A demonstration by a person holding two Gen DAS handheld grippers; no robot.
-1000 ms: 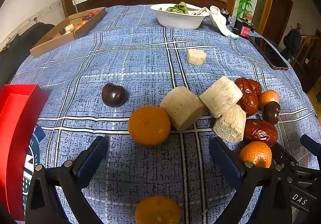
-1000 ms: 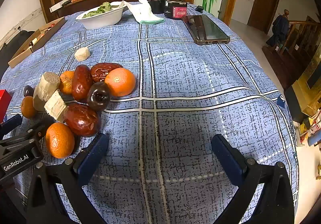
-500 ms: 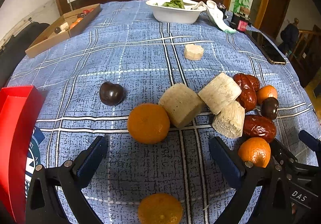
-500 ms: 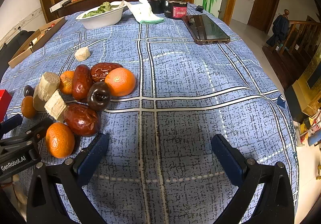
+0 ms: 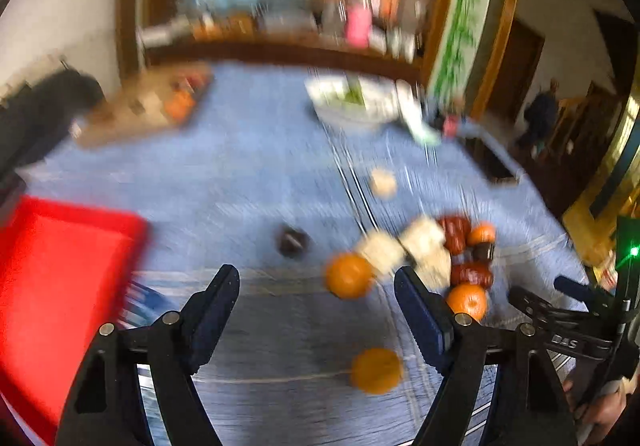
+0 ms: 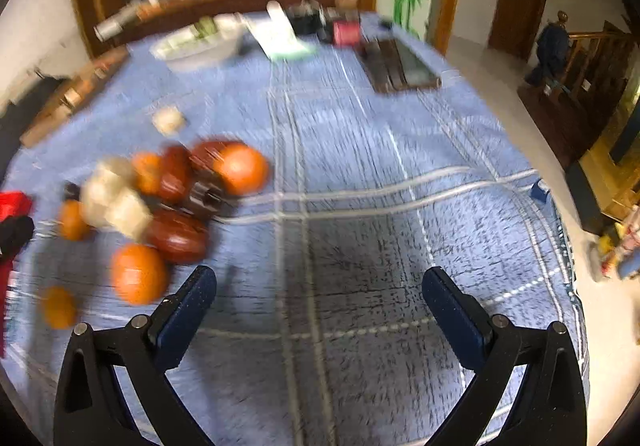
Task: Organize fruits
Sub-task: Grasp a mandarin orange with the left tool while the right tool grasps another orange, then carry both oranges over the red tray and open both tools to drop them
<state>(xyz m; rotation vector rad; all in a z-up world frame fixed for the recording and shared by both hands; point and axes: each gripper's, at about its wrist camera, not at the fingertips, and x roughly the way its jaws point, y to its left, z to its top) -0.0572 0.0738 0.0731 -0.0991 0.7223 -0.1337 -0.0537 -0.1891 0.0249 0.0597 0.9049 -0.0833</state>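
Both my jaw pairs stand apart, empty — the left gripper (image 5: 316, 288) has just been narrowing. "DAS" shows on the right gripper (image 5: 564, 342) — other writing is blurred.

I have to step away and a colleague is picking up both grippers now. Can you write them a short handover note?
Left gripper: jaws have just been closing a little, nothing between them, above bare tablecloth.
Right gripper: open, empty.
Fruit: a heap of oranges, red dates and pale chunks lies on the cloth; one dark fruit and two oranges lie apart.
Red tray: the visible part looks empty.
Done: nothing sorted, as far as the blur shows.
Left: all the fruit.
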